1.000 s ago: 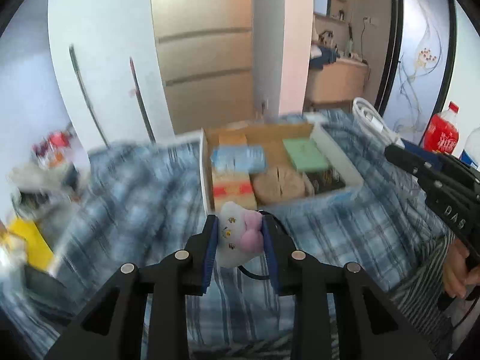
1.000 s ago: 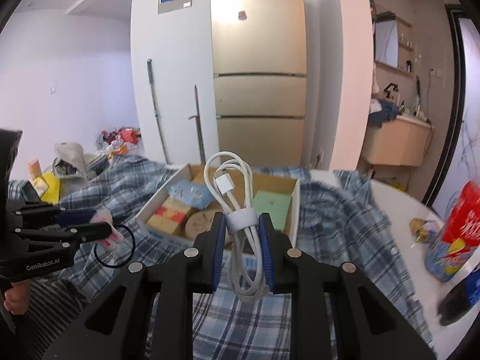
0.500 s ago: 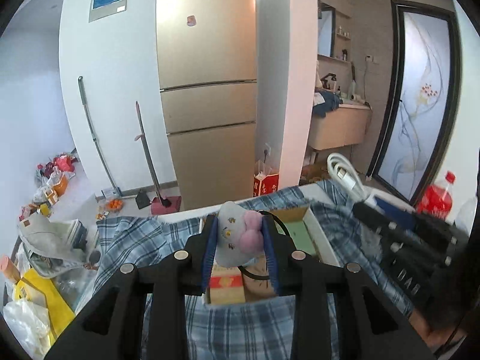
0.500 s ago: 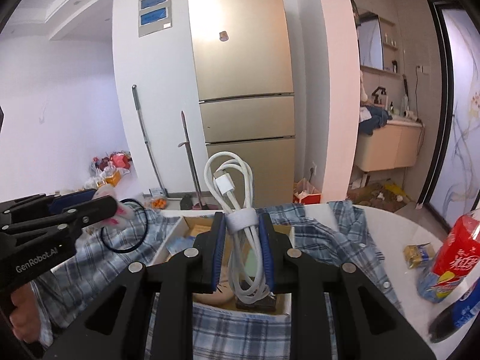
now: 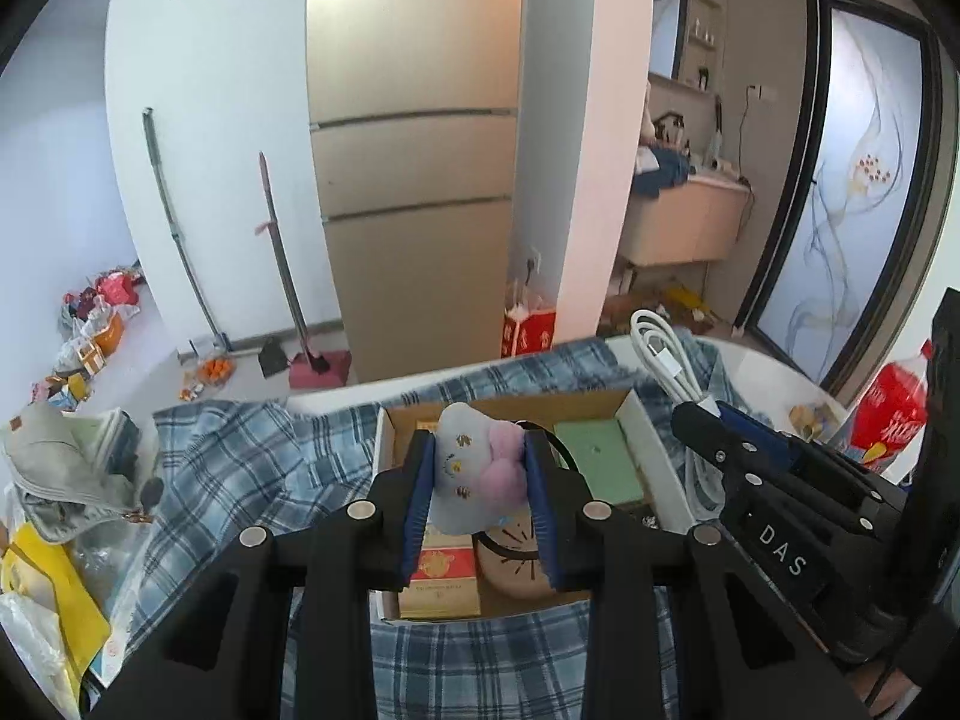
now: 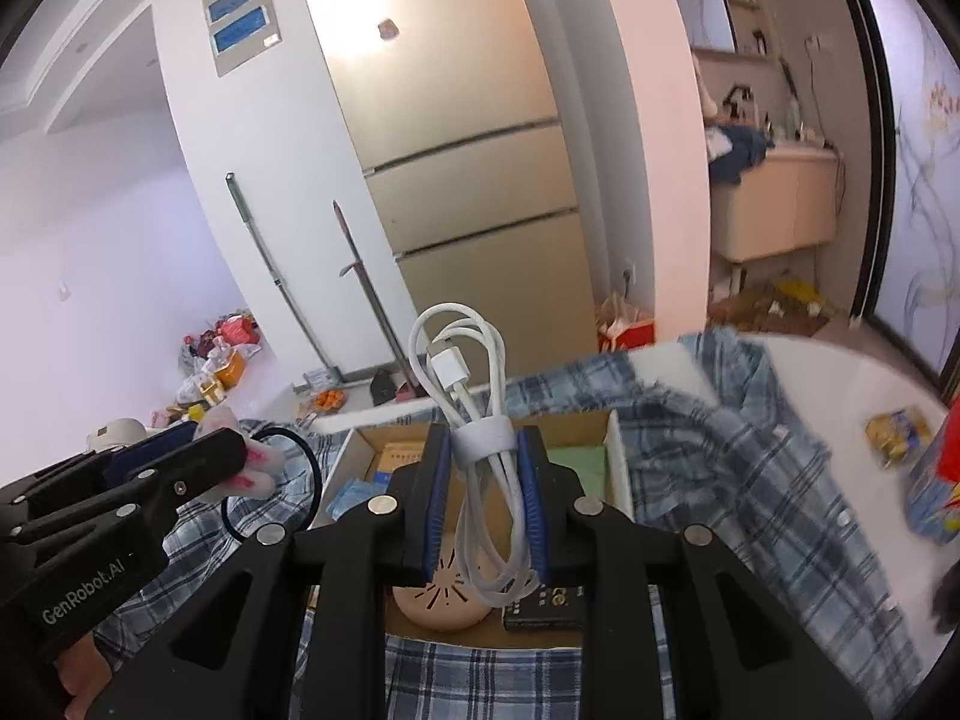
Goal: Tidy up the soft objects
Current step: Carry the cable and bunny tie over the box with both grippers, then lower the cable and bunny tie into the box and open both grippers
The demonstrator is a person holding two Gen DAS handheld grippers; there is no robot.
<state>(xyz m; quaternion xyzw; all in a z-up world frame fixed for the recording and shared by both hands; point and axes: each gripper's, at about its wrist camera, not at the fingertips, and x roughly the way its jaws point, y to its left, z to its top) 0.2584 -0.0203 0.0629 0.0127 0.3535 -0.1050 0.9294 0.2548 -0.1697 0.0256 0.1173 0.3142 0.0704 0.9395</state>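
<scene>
My left gripper (image 5: 478,480) is shut on a small white and pink plush toy (image 5: 474,474) with a black loop (image 6: 270,483) hanging from it. It hovers above an open cardboard box (image 5: 651,432) on the plaid cloth. My right gripper (image 6: 485,495) is shut on a coiled white charging cable (image 6: 474,396) bound by a white strap, also over the box (image 6: 618,468). In the left wrist view the right gripper (image 5: 720,426) reaches in from the right with the cable (image 5: 660,348). In the right wrist view the left gripper (image 6: 198,456) with the plush (image 6: 252,474) shows at the left.
The box holds a green flat pack (image 5: 597,462), a red and yellow carton (image 5: 441,576), a round tan item (image 6: 441,600) and a small black box (image 6: 543,606). A blue plaid cloth (image 5: 240,462) covers the white table (image 6: 840,372). A red bottle (image 5: 891,420) stands right. Bags (image 5: 42,552) lie left.
Both grippers have risen and moved forward over the box, which now sits lower and closer in both views. The right gripper has rolled, tilting the room. Both grips are unchanged.
</scene>
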